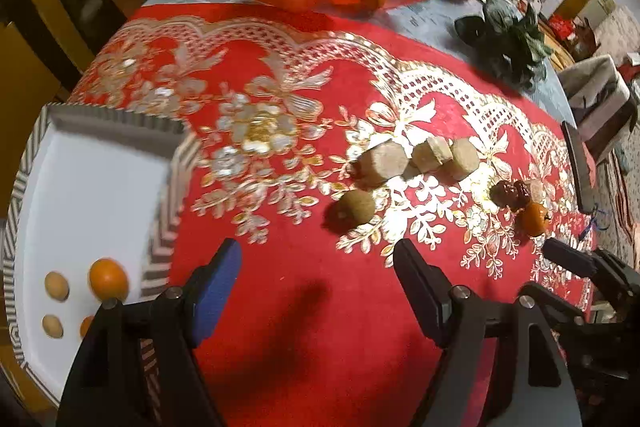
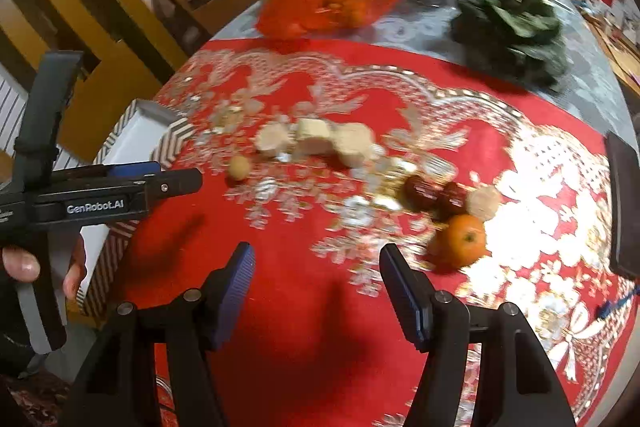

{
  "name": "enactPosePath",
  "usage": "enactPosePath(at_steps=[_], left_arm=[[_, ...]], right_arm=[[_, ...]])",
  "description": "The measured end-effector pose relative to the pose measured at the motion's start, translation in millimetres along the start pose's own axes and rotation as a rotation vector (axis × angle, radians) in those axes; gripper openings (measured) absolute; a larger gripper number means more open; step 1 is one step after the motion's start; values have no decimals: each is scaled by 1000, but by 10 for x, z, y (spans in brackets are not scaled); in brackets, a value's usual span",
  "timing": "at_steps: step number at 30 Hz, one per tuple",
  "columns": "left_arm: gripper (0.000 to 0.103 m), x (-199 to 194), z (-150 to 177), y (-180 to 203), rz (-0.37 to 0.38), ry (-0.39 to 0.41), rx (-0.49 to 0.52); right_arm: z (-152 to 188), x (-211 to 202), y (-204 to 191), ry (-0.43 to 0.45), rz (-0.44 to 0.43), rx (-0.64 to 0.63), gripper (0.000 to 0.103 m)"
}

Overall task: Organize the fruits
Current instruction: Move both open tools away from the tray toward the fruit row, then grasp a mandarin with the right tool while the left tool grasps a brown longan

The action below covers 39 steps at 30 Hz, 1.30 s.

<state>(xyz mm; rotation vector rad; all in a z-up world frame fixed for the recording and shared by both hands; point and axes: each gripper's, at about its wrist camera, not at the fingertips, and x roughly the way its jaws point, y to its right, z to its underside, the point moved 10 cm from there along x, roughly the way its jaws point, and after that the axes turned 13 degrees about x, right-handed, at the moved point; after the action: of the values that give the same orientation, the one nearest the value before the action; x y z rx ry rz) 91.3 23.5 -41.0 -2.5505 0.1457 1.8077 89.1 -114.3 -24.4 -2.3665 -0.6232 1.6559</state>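
1. We hover over the red embroidered cloth (image 1: 280,307) on the table; the left claw (image 1: 318,267) stands wide apart with nothing between its pads, and the right claw (image 2: 316,275) is just as empty and parted about as far.

2. The fruits left to sort lie in a loose row across the middle of the cloth: a kiwi (image 1: 354,209) nearest the left claw, pale cut chunks (image 1: 416,159) just beyond it, two dark red dates (image 2: 436,195) to the right, and a mandarin (image 2: 462,239) near the right claw.

3. The striped tray (image 1: 172,195) sits at the left edge; it already holds an orange fruit (image 1: 108,279) and a few small tan ones (image 1: 56,285).

4. The mandarin looks light, round and soft-skinned, so we judge it will roll; take it across its widest middle with gentle pressure so the peel does not bruise.

5. The kiwi looks firm and fuzzy, a good grip; close on its short sides.

6. The dates appear small, glossy and touching each other, likely slippery; pinch one alone at its waist.

7. The cut chunks look crumbly; hold their flat faces lightly.
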Motion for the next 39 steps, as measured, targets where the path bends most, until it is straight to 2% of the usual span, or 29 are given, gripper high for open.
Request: enactPosePath(at_steps=[12, 21, 23, 25, 27, 28, 39], left_arm=[[77, 234, -85, 196, 7, -37, 35], [77, 302, -121, 191, 5, -50, 40], [77, 316, -123, 192, 5, -52, 45], [77, 336, -129, 189, 6, -54, 48], [77, 352, -141, 185, 6, -53, 49], [77, 365, -146, 186, 5, -55, 50], [77, 445, -229, 140, -9, -51, 70]], right_arm=[[-110, -42, 695, 31, 74, 112, 70], [-252, 155, 880, 22, 98, 137, 69], [-267, 204, 879, 19, 109, 125, 63], [-276, 251, 887, 10, 112, 119, 48], [-274, 295, 880, 3, 112, 109, 45], [-280, 298, 878, 8, 120, 98, 39], [-181, 258, 883, -10, 94, 92, 38]])
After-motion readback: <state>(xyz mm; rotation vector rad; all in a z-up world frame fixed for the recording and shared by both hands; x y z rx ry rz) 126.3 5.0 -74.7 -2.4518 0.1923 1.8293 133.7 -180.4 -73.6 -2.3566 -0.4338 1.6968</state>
